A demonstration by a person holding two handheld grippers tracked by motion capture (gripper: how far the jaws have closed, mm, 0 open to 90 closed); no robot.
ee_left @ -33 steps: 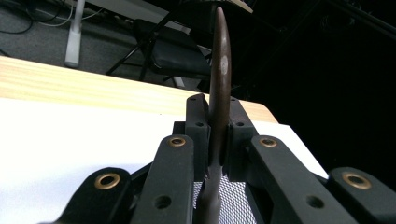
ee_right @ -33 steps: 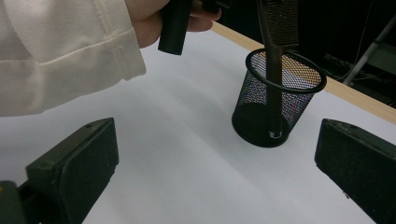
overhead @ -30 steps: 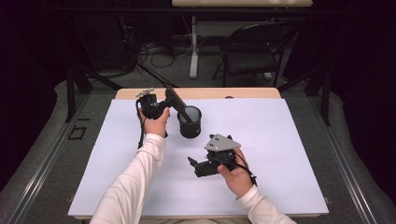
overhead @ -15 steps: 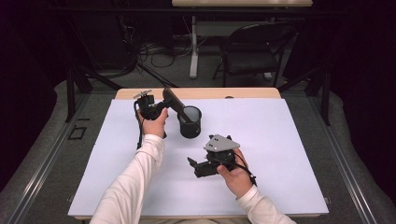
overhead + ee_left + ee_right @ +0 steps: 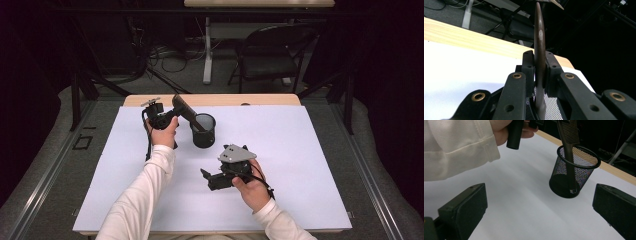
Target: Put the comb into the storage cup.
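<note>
Clearly the comb (image 5: pixel 184 109) is being lowered into the black mesh pen cup (image 5: pixel 204 131): its handle end is already sitting inside the cup, down near the floor in the right gripper view, while its toothed upper part is leaning out over the rim toward the left gripper (image 5: pixel 172 113). That gripper's jaws are pressing together on the comb's flat sides, as the left gripper view is showing, with the cup's mesh lying just below them. By my reading, the placing step is nearly finishing; what the next move is calling for is parting the jaws so the comb is resting against the rim, then drawing the gripper back and up, away from the cup, without dragging the comb or tipping the light cup.

Just beyond the left gripper, the table's far wooden edge (image 5: pixel 260 99) is running close, so room for backing off is lying mostly upward and toward the person's side. Toward the near side, the right gripper (image 5: pixel 206 176) is idling with its jaws standing wide apart and holding nothing, aiming at the cup from well apart. Around both, the white table cover (image 5: pixel 300 150) is lying bare, giving free room sideways.
</note>
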